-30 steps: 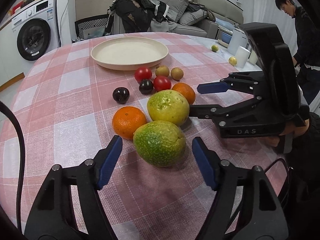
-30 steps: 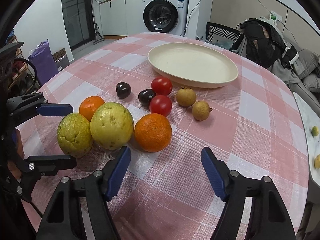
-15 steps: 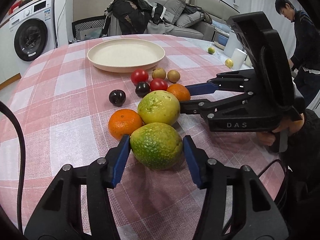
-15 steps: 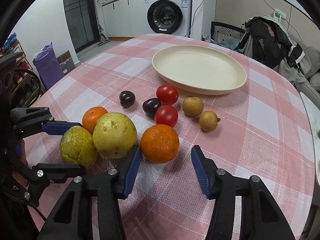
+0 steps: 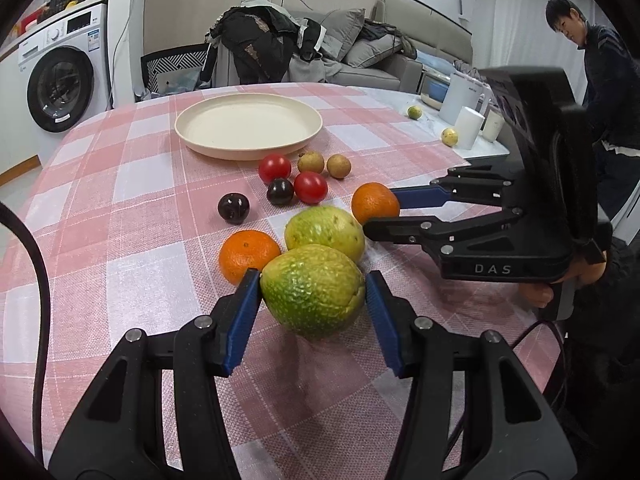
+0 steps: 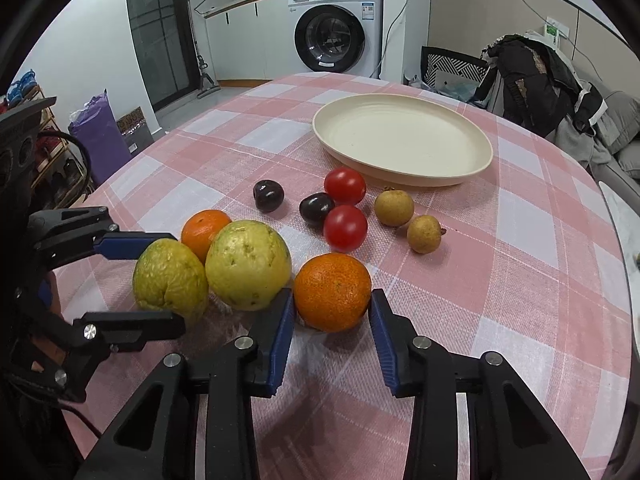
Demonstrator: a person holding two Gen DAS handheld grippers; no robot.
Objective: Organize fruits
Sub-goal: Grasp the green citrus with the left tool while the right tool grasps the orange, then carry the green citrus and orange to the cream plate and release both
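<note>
A: Left wrist view? 
B: The left gripper [image 5: 313, 295] is closed on the green fruit [image 5: 312, 290]; bare counter [image 5: 120, 264] is seen leftward.

A: Right wrist view? 
B: The right gripper [image 6: 332, 314], lately closing, clasps the orange [image 6: 332, 291]; open cloth extends right, plate [image 6: 402, 140] beyond.

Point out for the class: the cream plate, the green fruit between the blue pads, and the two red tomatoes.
Cream plate [image 5: 192, 136], left wrist view, on its near left rim.
Green fruit [image 5: 312, 290], left wrist view, on the middle of its skin.
Red tomatoes [image 6: 345, 186] and [image 6: 345, 227], right wrist view, on the middle of each.
</note>
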